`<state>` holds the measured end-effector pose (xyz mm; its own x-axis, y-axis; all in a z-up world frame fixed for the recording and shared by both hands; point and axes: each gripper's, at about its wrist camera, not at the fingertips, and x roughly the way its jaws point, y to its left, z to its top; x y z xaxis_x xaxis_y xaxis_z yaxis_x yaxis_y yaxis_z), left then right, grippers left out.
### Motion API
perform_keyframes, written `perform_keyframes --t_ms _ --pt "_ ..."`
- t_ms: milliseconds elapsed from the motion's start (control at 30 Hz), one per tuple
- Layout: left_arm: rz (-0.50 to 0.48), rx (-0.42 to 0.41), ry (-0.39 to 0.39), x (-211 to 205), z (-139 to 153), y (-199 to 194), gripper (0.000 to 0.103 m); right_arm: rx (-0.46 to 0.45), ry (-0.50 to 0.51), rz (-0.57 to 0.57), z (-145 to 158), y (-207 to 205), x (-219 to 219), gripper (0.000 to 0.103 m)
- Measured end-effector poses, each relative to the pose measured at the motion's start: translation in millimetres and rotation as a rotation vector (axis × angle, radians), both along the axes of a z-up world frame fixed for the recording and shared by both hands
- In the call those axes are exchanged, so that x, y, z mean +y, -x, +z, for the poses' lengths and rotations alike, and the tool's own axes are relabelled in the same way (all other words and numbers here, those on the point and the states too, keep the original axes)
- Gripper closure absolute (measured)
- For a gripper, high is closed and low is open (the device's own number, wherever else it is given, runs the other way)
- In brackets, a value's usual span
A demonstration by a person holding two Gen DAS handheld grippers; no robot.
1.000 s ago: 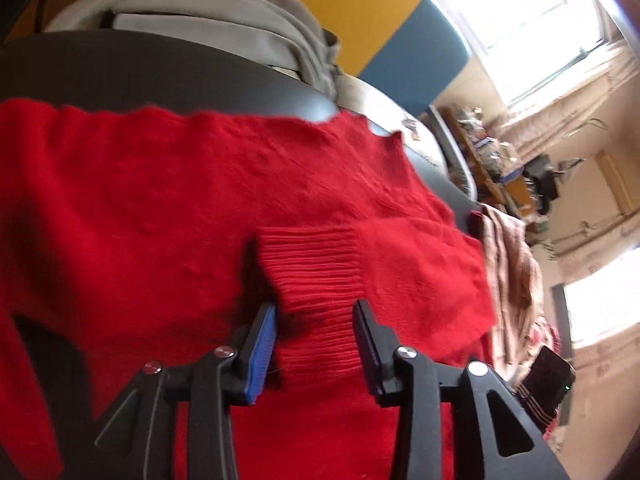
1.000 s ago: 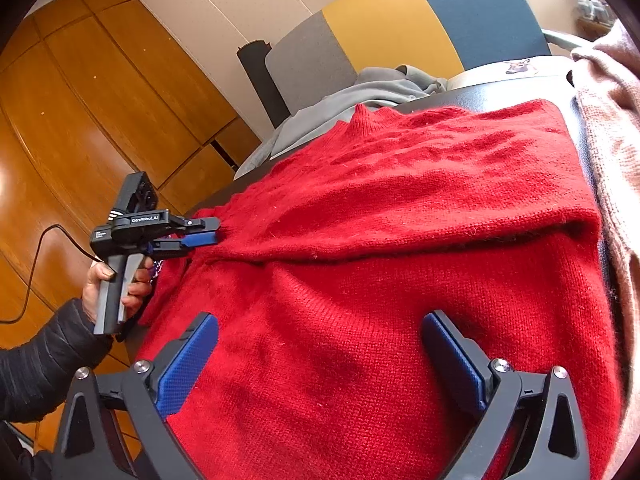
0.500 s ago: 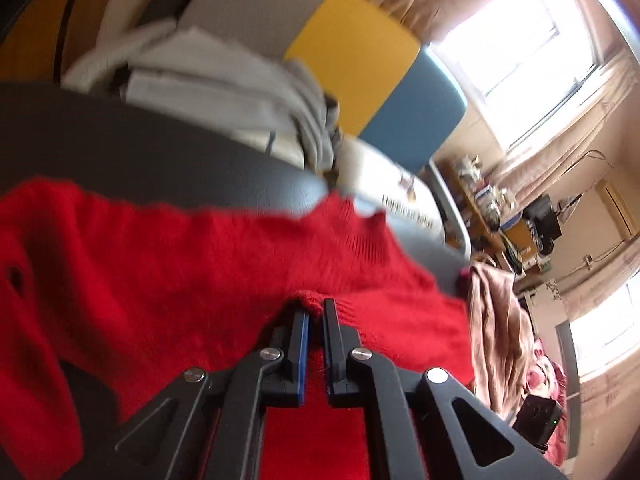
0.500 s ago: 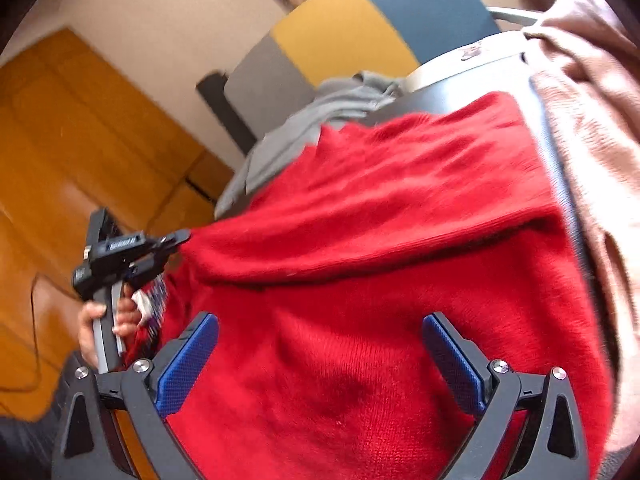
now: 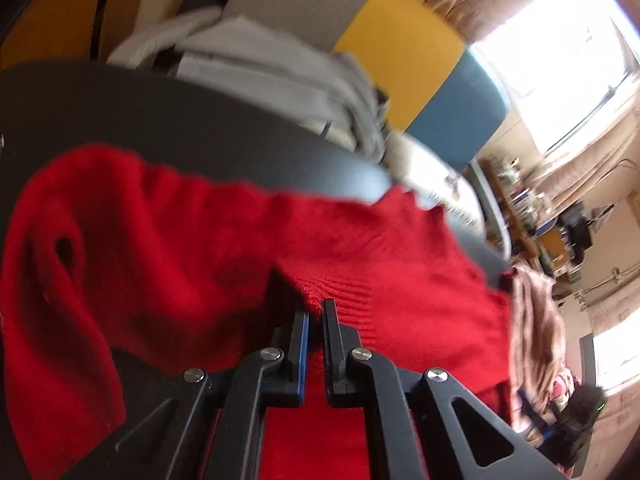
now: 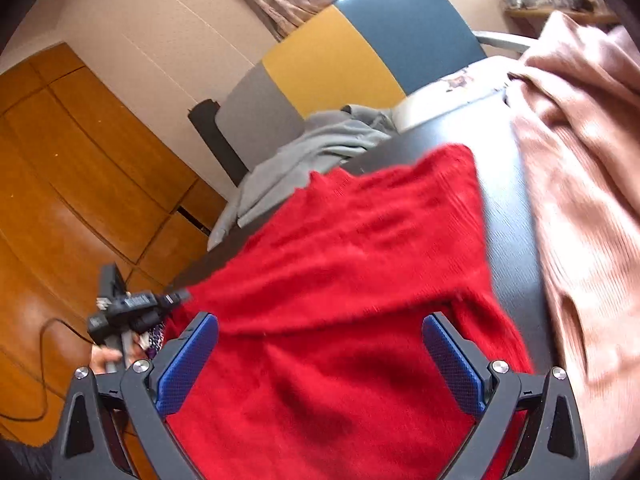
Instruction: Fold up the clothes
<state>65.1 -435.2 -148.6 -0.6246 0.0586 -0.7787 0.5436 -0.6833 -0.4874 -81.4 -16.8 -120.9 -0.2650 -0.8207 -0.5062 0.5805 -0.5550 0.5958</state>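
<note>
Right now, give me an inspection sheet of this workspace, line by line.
Surface: dark table, partly bare.
Job's things: red sweater spread over it, one sleeve folded across; ribbed cuff pinched.
Clutter: grey garment at the far edge; pink knit garment on the right.
Grippers: left gripper shut on the cuff; right gripper open above the sweater.
Cables: black cable near the left hand.
Surroundings: grey, yellow and blue chair back, wooden cabinets, curtained bright window.

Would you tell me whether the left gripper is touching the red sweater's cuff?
Touching: the left wrist view shows the left gripper clamped on the red sweater's ribbed cuff.
</note>
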Motion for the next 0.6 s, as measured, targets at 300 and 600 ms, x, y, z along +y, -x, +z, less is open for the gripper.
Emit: perform_keyframes --t_ms 300,600 --pt "-0.022 -0.082 0.119 7.6 -16.3 5.4 0.098 0.057 -0.211 -0.096 -24.6 51.3 -37.3 0.001" --pt "-0.037 -0.014 0.270 22.3 18.0 -15.3 0.092 0.086 -0.359 -0.190 -41.2 65.9 -24.2 0.002"
